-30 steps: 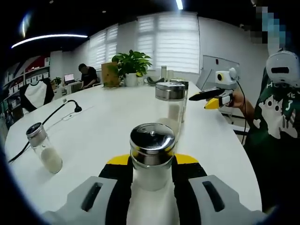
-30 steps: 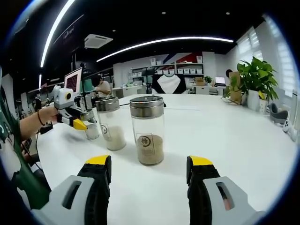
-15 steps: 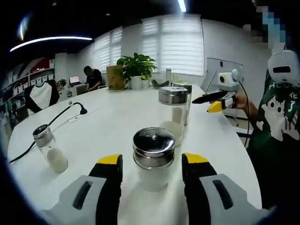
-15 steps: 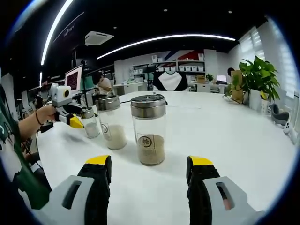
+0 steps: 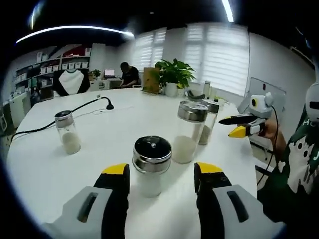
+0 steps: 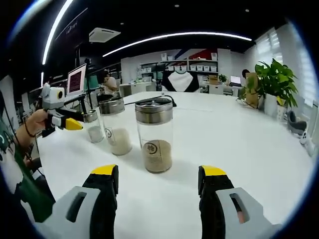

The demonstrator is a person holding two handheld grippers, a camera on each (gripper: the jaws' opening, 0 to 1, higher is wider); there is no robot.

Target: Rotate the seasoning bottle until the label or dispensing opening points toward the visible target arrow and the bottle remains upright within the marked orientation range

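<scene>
Seasoning bottle of clear glass with a shiny metal lid (image 5: 152, 167) stands upright on the white desk (image 5: 99, 144), just ahead of the left gripper (image 5: 160, 174), whose jaws gape empty, as do the right gripper's (image 6: 158, 179).

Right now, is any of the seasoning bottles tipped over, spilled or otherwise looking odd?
Nothing stands out. The small bottle between the left hand-held gripper jaws stands upright, capped, as do the brown-seasoning bottle and the white-filled bottle beside it. No spill shows on the white table.
</scene>
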